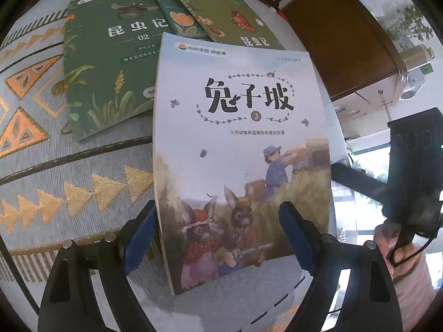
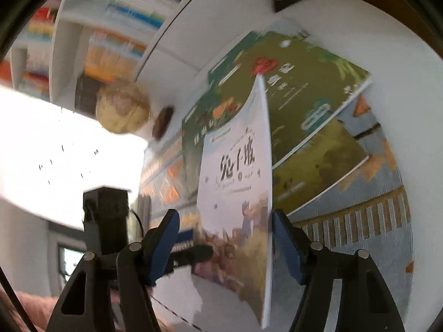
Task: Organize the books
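White bookcase (image 2: 91, 44) far left in right wrist view: shelves packed w/ colourful books, blurred. Beige globe (image 2: 121, 108) stands beside it. On patterned grey-gold cloth (image 1: 69, 188): dark green paperback (image 1: 108, 63), teal flower-cover book (image 1: 174, 8), olive green book (image 1: 235, 25), overlapping. White-blue rabbit-cover book (image 1: 243, 149) raised, bowed, edge-on btw the left gripper (image 1: 218, 238) pads, both touching. Right gripper (image 2: 224, 246) half-open; one pad at the book's edge, the other clear.

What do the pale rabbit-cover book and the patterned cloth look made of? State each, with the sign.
Pale rabbit-cover book: thin paperback with a smooth printed cover, apparently; it bows visibly.
Patterned grey cloth: woven textile, seemingly metallic gold thread; the weave shows and the triangles glint.
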A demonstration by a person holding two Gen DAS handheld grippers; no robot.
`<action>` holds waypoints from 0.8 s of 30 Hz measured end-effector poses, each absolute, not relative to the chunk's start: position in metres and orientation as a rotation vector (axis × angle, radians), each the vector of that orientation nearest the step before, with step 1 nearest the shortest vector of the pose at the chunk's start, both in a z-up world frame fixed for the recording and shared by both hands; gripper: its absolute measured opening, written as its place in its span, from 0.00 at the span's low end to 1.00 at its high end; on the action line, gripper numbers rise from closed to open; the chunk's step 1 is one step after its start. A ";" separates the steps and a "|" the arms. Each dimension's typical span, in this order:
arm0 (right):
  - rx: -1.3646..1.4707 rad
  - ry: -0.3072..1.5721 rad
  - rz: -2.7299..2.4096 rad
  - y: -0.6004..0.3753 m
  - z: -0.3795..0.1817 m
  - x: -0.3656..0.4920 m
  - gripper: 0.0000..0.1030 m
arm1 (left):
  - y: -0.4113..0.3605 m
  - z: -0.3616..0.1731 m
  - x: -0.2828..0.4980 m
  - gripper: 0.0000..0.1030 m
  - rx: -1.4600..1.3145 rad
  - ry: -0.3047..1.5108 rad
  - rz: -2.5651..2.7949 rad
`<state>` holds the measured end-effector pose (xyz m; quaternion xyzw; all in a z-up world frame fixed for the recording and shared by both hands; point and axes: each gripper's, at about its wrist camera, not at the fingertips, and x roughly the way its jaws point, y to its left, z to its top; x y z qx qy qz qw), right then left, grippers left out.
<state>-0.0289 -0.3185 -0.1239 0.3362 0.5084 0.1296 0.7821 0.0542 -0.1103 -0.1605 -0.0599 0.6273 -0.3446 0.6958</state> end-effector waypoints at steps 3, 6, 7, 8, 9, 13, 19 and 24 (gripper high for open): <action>0.649 1.179 0.239 -0.308 -0.139 -0.028 0.38 | -0.115 -0.160 0.055 0.83 -0.105 1.407 -0.759; 0.608 1.205 0.144 -0.309 -0.146 -0.030 0.18 | -0.108 -0.160 0.059 0.83 -0.176 1.427 -0.768; 0.598 1.205 0.136 -0.309 -0.146 -0.032 0.18 | -0.104 -0.160 0.062 0.83 -0.223 1.435 -0.772; 0.573 1.201 0.128 -0.306 -0.144 -0.033 0.18 | -0.100 -0.158 0.063 0.83 -0.260 1.431 -0.780; 0.525 1.194 0.122 -0.300 -0.139 -0.033 0.17 | -0.097 -0.155 0.063 0.83 -0.284 1.420 -0.792; 0.447 1.172 0.143 -0.281 -0.124 -0.032 0.12 | -0.095 -0.134 0.059 0.83 -0.228 1.349 -0.808; 0.387 1.140 0.170 -0.260 -0.113 -0.033 0.12 | -0.096 -0.112 0.051 0.83 -0.119 1.261 -0.792; 0.344 1.111 0.181 -0.250 -0.101 -0.034 0.12 | -0.096 -0.100 0.038 0.83 0.027 1.193 -0.782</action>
